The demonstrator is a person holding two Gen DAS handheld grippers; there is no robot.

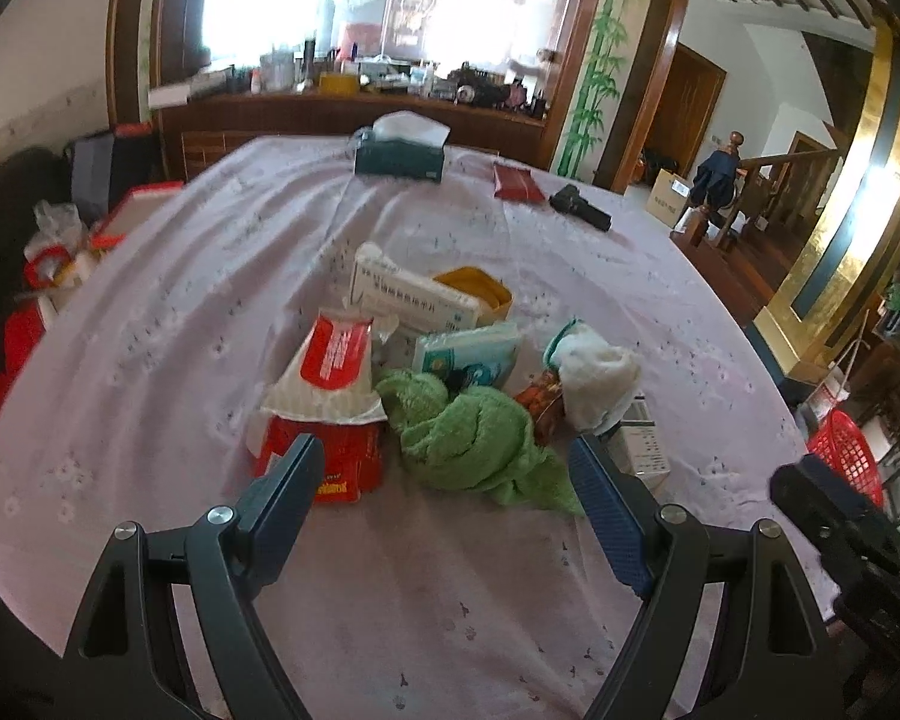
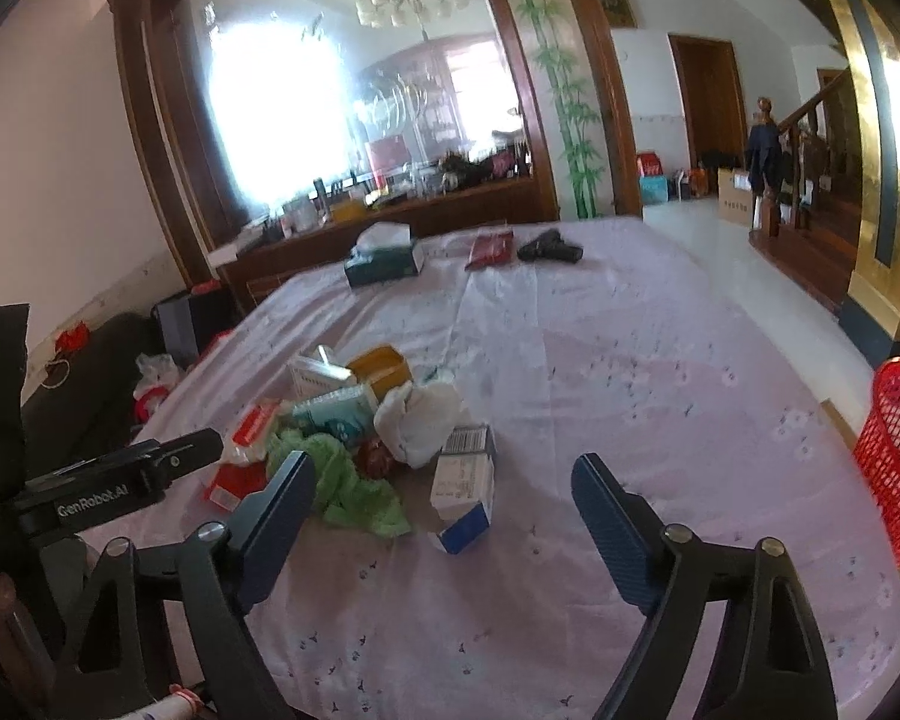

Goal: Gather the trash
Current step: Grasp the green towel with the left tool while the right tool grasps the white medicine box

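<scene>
Left wrist view: left tongs (image 1: pixel 447 462) spread wide, nothing between the jaws, hovering above the table (image 1: pixel 168 312) under a pale lilac flowered cloth. Trash pile sits mid-table, just ahead of the tips: crumpled green cloth (image 1: pixel 477 435) nearest, lying between the two fingers; red and white tissue pack (image 1: pixel 330 384) touching its left side, partly behind the left finger; white medicine box (image 1: pixel 411 297) behind, leaning on a yellow box (image 1: pixel 480 294); teal and white packet (image 1: pixel 468 354) in the middle; white wad (image 1: pixel 597 378) to the right, with a small grey and white carton (image 1: pixel 645 447) below it, beside the right finger. Far end of table, well apart from the pile: dark green tissue box (image 1: pixel 399 159), red pouch (image 1: pixel 516 183), black object (image 1: pixel 579 207). Red mesh basket (image 1: pixel 846 462) off the table's right edge, partly hidden by the other tool. Right wrist view: right tongs (image 2: pixel 444 465) also wide apart, holding nothing, above the cloth to the right of the pile. Green cloth (image 2: pixel 354 486) lies just beside the left finger; blue and white carton (image 2: pixel 462 498) stands tilted between the fingers, nearer the left one; white wad (image 2: pixel 420 420) touches its top. Red basket (image 2: pixel 897 456) at the right rim of the table. Left tool's black body (image 2: pixel 114 474) juts in from the left edge
</scene>
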